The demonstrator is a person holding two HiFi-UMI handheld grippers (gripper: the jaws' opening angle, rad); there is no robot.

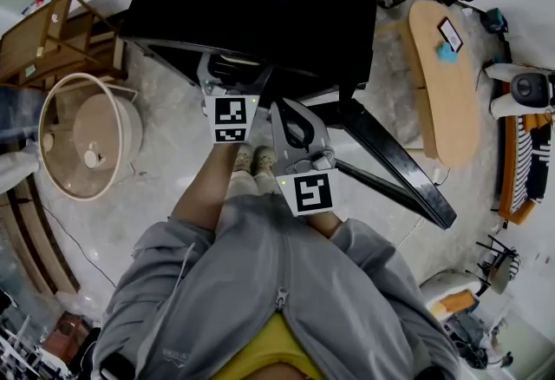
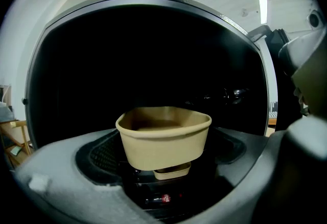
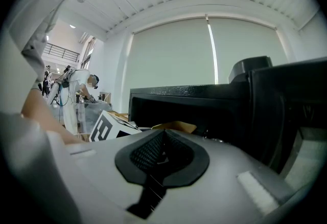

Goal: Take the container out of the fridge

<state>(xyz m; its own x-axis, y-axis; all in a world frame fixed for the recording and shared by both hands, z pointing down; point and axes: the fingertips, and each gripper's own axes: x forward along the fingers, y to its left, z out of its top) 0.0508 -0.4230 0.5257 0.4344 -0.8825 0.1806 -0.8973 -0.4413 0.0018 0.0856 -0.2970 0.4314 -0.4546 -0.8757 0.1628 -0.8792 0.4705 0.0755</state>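
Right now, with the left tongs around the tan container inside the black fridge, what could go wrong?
1. The left tongs stand open around the tan, lidless, tub-shaped container, pads clear of its walls; pulling back before they close could nudge or tip it.
2. With no lid, tilting it on the way out might spill any contents; I cannot see inside.
3. The shut right tongs sit close to the black fridge front and could knock it.

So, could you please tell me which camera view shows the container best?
The left gripper view: the tan container stands whole between the jaws, against the dark fridge interior. The right gripper view catches only a tan sliver, probably its rim, past its jaws; the head view hides it beneath the fridge top.
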